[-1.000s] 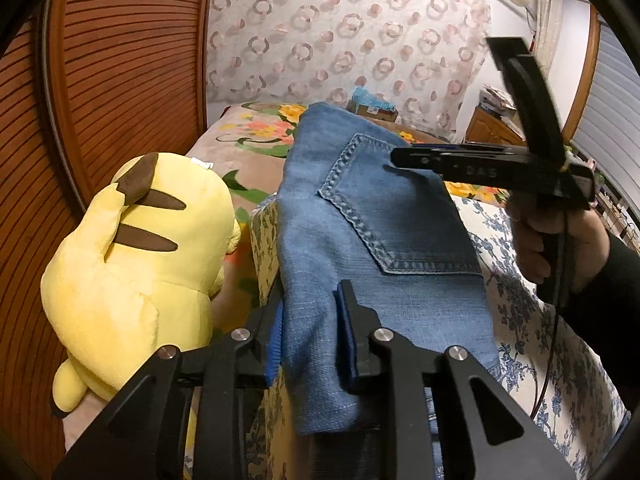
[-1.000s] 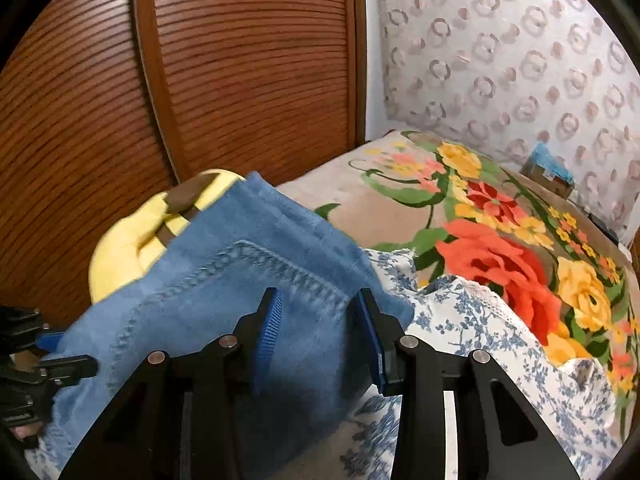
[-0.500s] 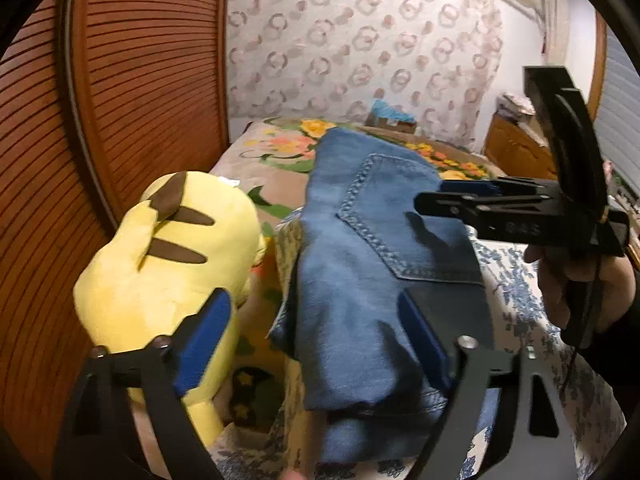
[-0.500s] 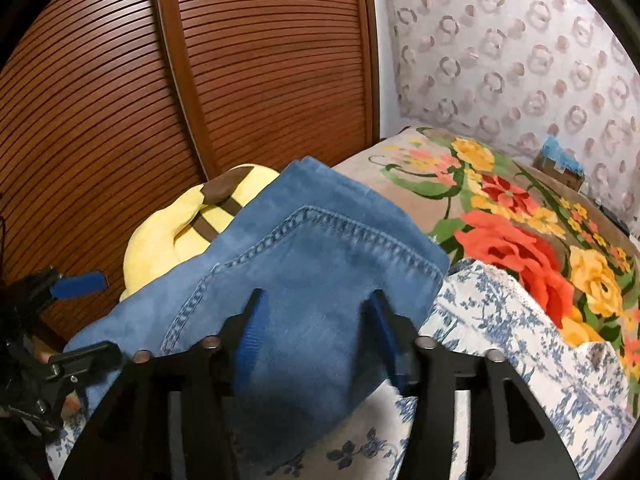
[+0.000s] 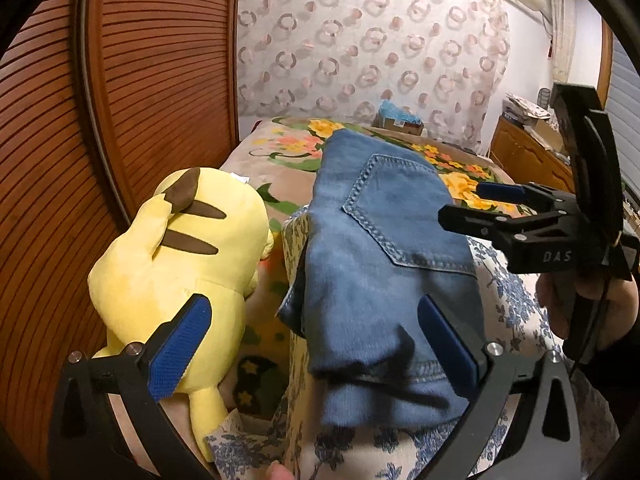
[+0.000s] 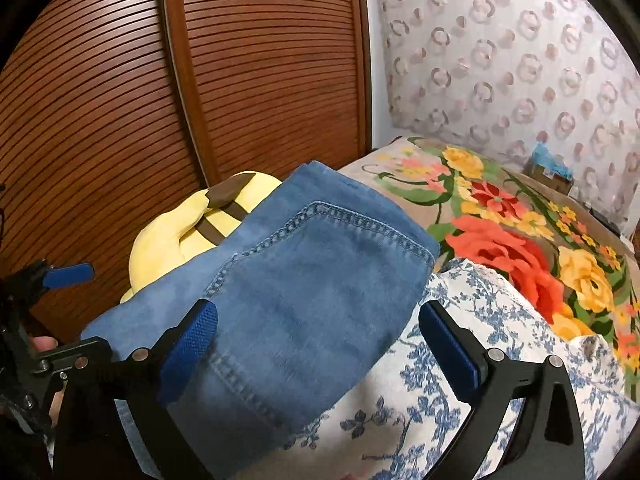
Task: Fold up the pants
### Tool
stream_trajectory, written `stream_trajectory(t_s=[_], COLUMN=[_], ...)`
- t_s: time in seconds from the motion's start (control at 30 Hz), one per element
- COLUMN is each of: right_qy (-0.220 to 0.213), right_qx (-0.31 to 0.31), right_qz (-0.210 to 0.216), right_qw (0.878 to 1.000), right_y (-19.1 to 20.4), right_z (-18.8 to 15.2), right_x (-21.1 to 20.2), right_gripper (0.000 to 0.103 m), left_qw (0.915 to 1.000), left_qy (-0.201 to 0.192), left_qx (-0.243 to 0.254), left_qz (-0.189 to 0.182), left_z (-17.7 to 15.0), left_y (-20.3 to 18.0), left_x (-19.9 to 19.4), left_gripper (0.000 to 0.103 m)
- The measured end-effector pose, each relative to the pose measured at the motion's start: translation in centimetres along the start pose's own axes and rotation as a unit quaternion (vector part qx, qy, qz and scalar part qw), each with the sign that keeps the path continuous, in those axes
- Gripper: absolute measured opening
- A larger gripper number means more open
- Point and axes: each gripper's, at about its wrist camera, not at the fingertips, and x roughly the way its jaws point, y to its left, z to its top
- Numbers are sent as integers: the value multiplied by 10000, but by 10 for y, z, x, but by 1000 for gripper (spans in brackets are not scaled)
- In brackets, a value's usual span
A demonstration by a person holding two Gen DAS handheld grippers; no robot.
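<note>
Left wrist view sat low behind the left tool point(image 5: 312, 344), angled downward along its two fingers, close over the folded jeans point(image 5: 384, 272) on a blue-flowered pillow point(image 5: 516, 320). It faced the patterned curtain point(image 5: 360, 40) at the bed's far end, with the slatted wooden door point(image 5: 120, 100) on its left. The right tool point(image 5: 476, 204) entered from the right edge.

Right wrist view sat behind the right tool point(image 6: 316, 344), also tilted down and close, facing across the jeans point(image 6: 312, 300) toward the wooden door point(image 6: 200, 80); the left tool point(image 6: 68, 308) showed at its left edge.

Both views shared the jeans, the yellow plush toy point(image 5: 176, 256) point(image 6: 188, 224), the floral bedspread point(image 5: 288, 144) point(image 6: 512, 240), door and curtain.
</note>
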Motion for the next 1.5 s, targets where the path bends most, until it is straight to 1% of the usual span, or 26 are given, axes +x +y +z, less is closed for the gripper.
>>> stream_trajectory(t_s=[0.17, 0.3, 0.37, 0.6, 1.0, 1.23, 1.5], right_qy=[-81, -174, -212, -290, -492, -654, -800], right_qx=[72, 103, 122, 119, 312, 485, 809], right_qz=[-81, -129, -147, -174, -298, -483, -799], right_qw=[9999, 9997, 9996, 9994, 9979, 9955, 9903], right_y=[10, 20, 25, 46, 66, 67, 53], right_z=[-12, -22, -27, -46, -89, -114, -151], right_x=[-19, -39, -49, -83, -151, -198, -257], right_gripper=[101, 101, 101, 101, 101, 101, 101], left_qw=[10000, 9997, 9996, 9997, 9992, 9984, 9967], left_qy=[-39, -66, -93, -224, -335, -432, -538], left_qx=[-1, 98, 72, -4, 174, 264, 432], left_qz=[39, 215, 248, 12, -107, -267, -427], left_z=[-8, -13, -16, -27, -45, -56, -67], left_y=[-2, -6, -7, -12, -39, -63, -98], left_x=[-15, -27, -35, -61, -97, -120, -141], left_gripper=[103, 103, 103, 103, 103, 103, 103])
